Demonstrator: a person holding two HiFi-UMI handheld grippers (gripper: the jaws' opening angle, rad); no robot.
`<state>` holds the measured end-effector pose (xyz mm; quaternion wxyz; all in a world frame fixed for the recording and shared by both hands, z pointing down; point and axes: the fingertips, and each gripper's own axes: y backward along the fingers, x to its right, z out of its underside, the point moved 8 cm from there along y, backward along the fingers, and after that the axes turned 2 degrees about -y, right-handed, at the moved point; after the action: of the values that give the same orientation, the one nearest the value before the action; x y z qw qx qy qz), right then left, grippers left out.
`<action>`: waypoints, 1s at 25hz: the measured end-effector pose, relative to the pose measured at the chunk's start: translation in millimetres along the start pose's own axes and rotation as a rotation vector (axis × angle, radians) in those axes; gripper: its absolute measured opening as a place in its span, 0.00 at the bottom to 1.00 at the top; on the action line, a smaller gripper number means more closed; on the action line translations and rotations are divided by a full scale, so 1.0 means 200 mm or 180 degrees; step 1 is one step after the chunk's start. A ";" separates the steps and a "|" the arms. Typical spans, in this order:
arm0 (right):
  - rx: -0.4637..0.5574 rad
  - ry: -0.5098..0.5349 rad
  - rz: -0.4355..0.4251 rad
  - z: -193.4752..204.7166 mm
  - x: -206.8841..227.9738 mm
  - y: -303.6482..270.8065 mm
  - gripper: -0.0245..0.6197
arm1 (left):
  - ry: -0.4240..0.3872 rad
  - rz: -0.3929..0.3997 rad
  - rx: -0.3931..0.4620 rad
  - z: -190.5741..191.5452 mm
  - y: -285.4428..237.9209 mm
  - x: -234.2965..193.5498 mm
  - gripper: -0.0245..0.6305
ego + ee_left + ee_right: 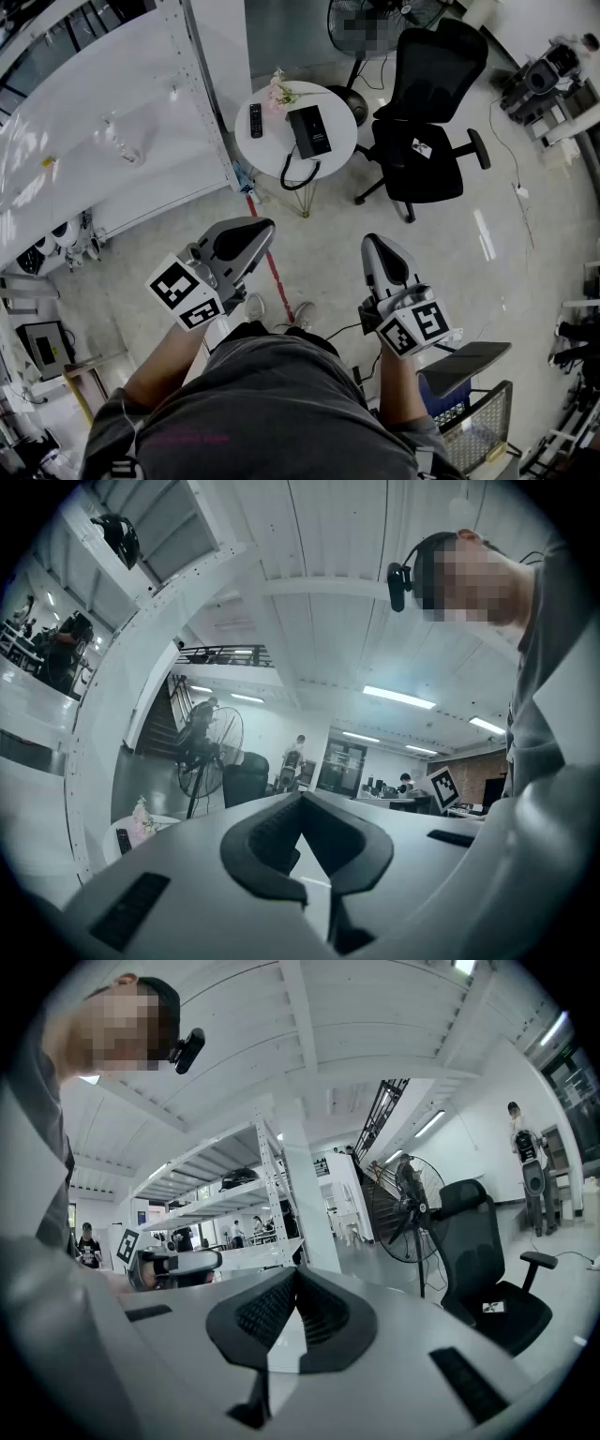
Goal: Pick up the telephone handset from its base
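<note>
In the head view a black telephone (309, 131) lies on a small round white table (333, 108) across the floor; its handset rests on the base, and its coiled cord (300, 175) hangs over the near edge. My left gripper (262, 228) and right gripper (372, 243) are held level near my body, far short of the table. Both are shut with nothing between the jaws. In the left gripper view the jaws (302, 801) meet, and the table (155, 825) shows low at the left. In the right gripper view the jaws (295, 1275) are also closed.
A remote (255, 120) and pink flowers (281, 92) share the table. A black office chair (427, 112) stands to the table's right, a floor fan (375, 23) behind it. White shelving (112, 122) runs along the left. A red line (272, 267) marks the floor.
</note>
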<state>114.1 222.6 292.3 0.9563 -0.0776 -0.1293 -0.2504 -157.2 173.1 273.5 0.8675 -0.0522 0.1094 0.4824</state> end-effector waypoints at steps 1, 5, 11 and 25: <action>0.0000 -0.0001 -0.0002 0.00 0.00 0.01 0.06 | 0.0001 -0.0003 -0.0002 0.00 0.00 0.01 0.04; -0.0007 0.0000 -0.0013 0.00 0.00 0.02 0.06 | 0.0008 -0.0008 -0.0009 0.01 0.00 0.03 0.04; 0.0006 0.0027 -0.0046 0.01 0.00 0.06 0.06 | 0.0022 -0.0034 -0.0016 0.03 -0.01 0.07 0.04; -0.0032 0.0032 -0.0301 0.00 0.23 0.22 0.05 | 0.0073 -0.0256 -0.0019 0.15 -0.20 0.26 0.04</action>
<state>175.0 238.3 301.9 0.9436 -0.0750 -0.1268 -0.2963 -92.4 201.7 290.2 0.8848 -0.0647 0.1157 0.4467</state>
